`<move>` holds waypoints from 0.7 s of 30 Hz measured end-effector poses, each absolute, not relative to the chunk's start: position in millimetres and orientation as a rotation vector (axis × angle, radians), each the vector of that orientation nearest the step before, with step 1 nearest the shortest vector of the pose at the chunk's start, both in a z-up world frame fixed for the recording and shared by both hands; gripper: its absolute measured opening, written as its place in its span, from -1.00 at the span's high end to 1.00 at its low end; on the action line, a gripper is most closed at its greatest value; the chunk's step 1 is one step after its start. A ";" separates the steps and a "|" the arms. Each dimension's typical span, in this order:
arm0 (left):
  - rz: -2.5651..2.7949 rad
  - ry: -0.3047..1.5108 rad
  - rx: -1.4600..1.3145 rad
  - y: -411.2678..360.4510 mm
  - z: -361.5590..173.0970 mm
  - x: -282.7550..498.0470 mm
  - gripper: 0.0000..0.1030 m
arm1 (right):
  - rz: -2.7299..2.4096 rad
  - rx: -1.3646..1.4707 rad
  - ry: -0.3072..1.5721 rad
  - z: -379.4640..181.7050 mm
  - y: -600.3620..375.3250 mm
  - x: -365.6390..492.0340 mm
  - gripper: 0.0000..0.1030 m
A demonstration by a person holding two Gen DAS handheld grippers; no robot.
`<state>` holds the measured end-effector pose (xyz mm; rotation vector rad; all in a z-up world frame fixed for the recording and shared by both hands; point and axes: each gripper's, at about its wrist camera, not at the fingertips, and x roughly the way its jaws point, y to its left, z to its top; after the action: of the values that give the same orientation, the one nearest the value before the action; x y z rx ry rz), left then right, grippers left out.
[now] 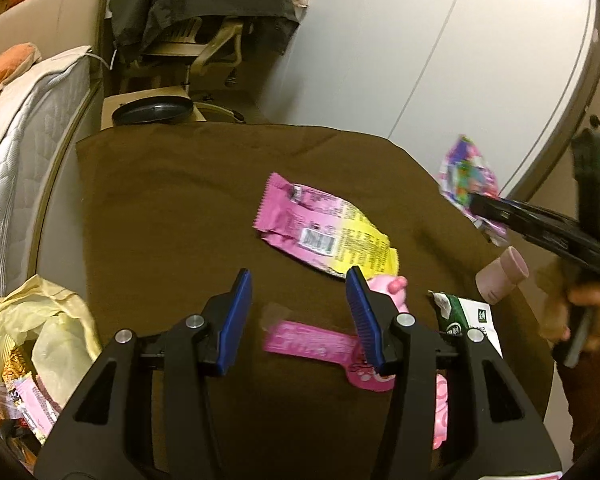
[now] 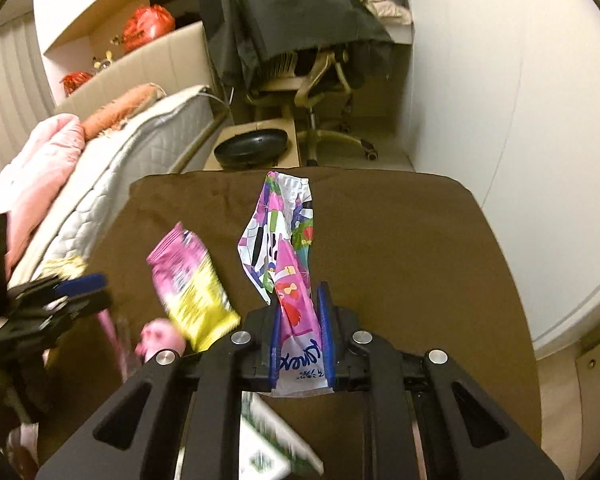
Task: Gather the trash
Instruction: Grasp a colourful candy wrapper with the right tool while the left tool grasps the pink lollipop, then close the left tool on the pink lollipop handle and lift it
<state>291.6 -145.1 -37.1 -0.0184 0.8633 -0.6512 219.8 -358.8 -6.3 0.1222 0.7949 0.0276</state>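
Note:
My right gripper (image 2: 300, 300) is shut on a purple and white patterned wrapper (image 2: 282, 236) and holds it above the brown table (image 2: 420, 248); gripper (image 1: 478, 206) and wrapper (image 1: 466, 176) also show at the right of the left wrist view. My left gripper (image 1: 298, 280) is open and empty, low over the table (image 1: 160, 208). A pink and yellow snack bag (image 1: 324, 228) lies just beyond its fingertips. A pink strip wrapper (image 1: 312, 342) lies between its fingers. A yellow bag (image 1: 40, 328) holding several wrappers sits at the table's left.
A pink toy figure (image 1: 386, 286), a pink cylinder (image 1: 500, 276) and a green and white packet (image 1: 468, 318) lie at the table's right. A mattress (image 1: 16, 128) runs along the left. A black dish (image 1: 152, 110) on a box and an office chair (image 1: 204, 40) stand behind.

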 end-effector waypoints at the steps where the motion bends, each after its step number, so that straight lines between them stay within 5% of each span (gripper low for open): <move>1: -0.655 0.862 -0.011 -147.1 -36.9 290.5 0.10 | 0.033 0.139 0.787 -5.5 -361.3 206.1 0.69; 21: -0.746 1.013 0.045 -129.1 -56.0 221.7 0.08 | 0.029 0.280 0.776 -42.3 -361.7 94.0 0.69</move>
<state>221.7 -129.1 -56.0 0.0449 1.0132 -0.7461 94.0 -361.7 -42.3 0.2803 0.7759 0.0293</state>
